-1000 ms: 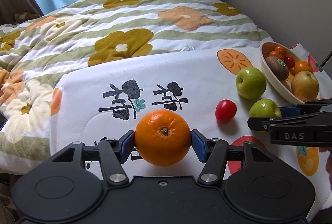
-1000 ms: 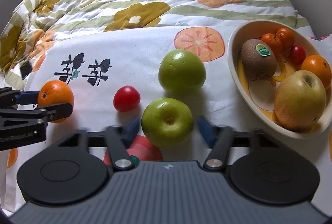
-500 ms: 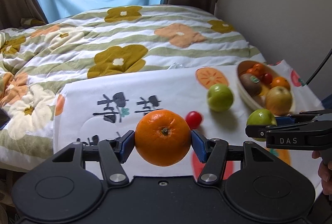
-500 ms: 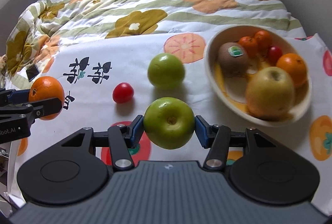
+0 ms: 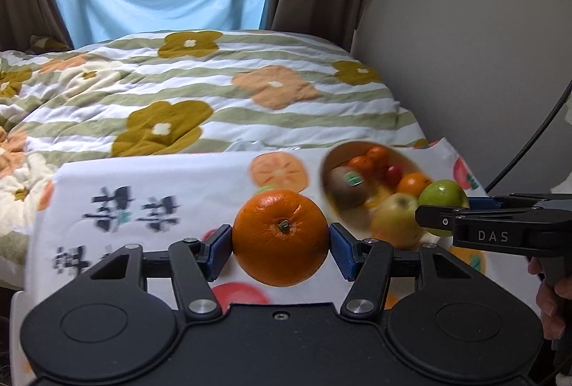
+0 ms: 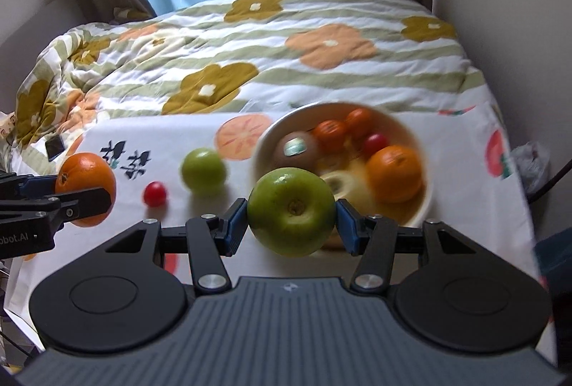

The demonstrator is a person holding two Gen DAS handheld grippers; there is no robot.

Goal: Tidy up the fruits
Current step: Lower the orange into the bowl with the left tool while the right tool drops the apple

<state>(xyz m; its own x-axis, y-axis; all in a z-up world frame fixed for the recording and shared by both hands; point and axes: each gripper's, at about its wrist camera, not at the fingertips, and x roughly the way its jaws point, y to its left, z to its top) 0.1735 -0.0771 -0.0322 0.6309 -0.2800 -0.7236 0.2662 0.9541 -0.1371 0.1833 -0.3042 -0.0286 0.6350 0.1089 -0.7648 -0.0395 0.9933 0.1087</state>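
Blue-padded fingers (image 5: 218, 252) of the left gripper (image 5: 280, 248) are clamped on a round orange with a green stem stub (image 5: 280, 237), held above the white fruit-print cloth (image 5: 200, 178). Right gripper (image 6: 291, 225) fingers (image 6: 346, 225) are clamped on a round green apple (image 6: 291, 211), held just before the rim of the cream oval bowl (image 6: 425, 203) of mixed fruit. A second green apple (image 6: 203, 171) and a small red tomato (image 6: 155, 194) rest on the cloth, near each other, left of the bowl.

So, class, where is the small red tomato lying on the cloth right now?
In the right wrist view the small red tomato lies on the white printed cloth, left of centre, between the held orange and the loose green apple.
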